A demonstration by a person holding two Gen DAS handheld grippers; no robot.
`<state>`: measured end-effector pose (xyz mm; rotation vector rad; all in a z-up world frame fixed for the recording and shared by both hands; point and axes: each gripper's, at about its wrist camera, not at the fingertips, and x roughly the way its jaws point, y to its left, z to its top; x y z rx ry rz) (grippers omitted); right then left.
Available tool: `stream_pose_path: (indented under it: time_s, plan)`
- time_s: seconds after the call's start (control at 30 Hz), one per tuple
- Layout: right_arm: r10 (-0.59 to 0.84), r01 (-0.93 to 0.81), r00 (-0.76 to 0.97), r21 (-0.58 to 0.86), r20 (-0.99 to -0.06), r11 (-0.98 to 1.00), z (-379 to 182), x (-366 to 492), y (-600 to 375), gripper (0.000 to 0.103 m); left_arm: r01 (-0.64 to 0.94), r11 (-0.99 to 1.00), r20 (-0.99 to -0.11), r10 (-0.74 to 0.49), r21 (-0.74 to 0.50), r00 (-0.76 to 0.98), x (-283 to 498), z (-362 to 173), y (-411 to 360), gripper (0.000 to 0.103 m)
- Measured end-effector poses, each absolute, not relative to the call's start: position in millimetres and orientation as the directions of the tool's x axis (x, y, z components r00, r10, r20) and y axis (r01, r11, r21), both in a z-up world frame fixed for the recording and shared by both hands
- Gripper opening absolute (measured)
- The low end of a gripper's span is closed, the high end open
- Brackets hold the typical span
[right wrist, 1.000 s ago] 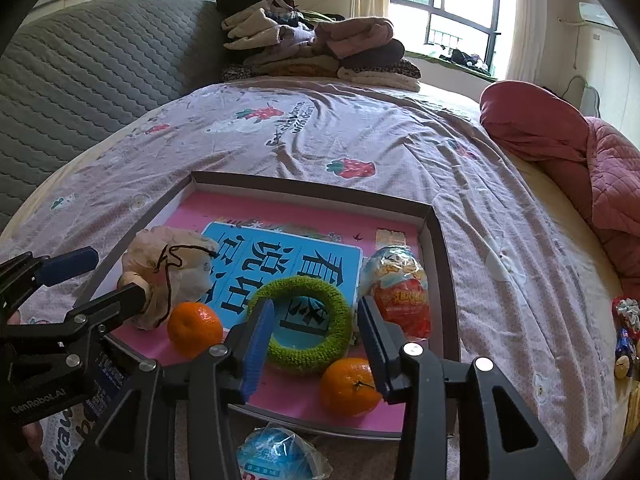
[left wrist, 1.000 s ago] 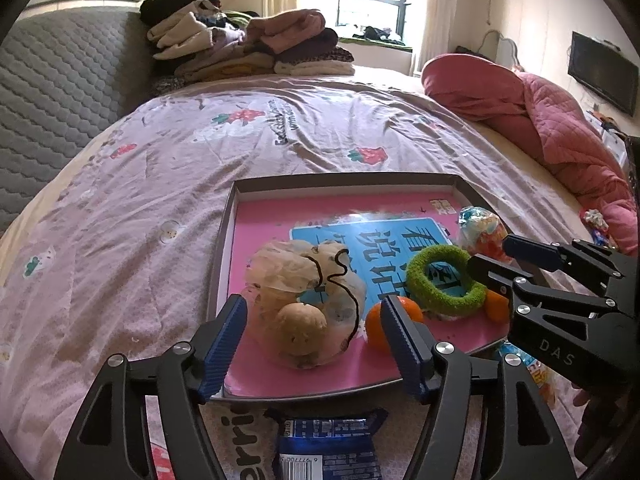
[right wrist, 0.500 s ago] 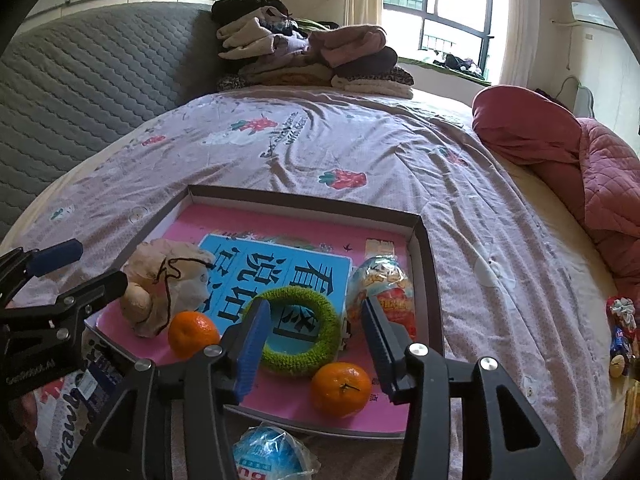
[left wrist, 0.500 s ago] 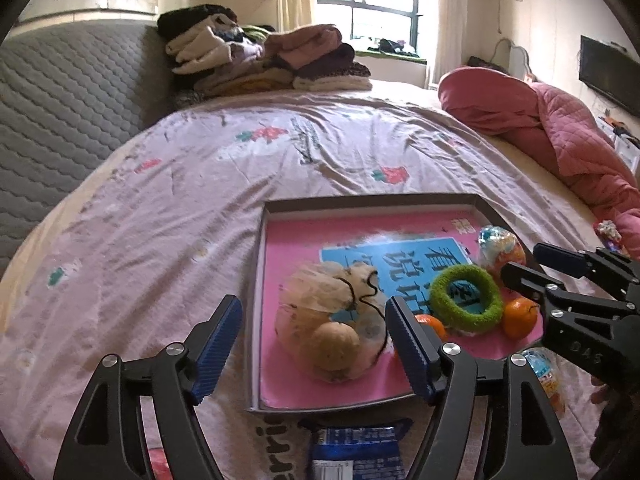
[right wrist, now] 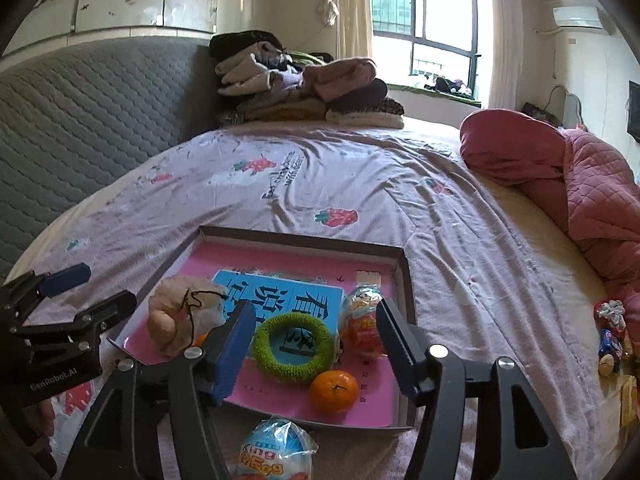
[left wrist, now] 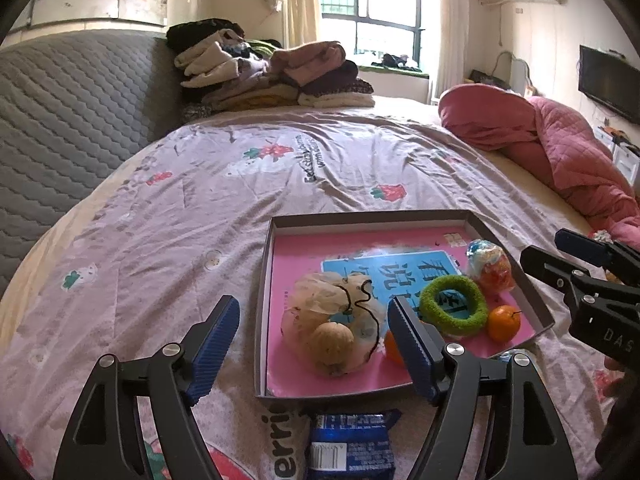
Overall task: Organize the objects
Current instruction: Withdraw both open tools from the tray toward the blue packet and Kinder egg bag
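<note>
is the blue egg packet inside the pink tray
No, the blue egg packet lies on the bedsheet just outside the near wall of the pink tray.

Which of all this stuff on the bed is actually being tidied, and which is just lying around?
Being tidied:
- tray
- green ring
- tangerine
- cloth pouch
- blue egg packet, outside the tray

Lying about:
- folded clothes
- pink quilt

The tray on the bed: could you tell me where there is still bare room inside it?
The tray's far strip by the back wall is bare. The near half is crowded: drawstring pouch, green ring, wrapped egg, two oranges.
</note>
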<state>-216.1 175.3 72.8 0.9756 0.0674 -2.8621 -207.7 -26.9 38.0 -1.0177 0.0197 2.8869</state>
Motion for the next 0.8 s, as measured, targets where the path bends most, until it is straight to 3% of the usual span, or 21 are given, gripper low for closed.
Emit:
stream_pose_path:
  time_s: [0.6,0.8]
  plan:
    - [-0.113,0.117,-0.826,0.029,-0.552,-0.993,75.9,-164.0,178.1,0.062,-0.084,-0.995,-0.636,0.093,-0.045,-0.766,-166.8,32.4,-15.0,0.080]
    - [-0.101,0.100,-0.833,0.031,-0.545,-0.994,69.4,-146.8,181.2,0.062,-0.073,-0.997,-0.614,0.058,-0.001,-0.787,-148.9,33.9,-11.4,0.080]
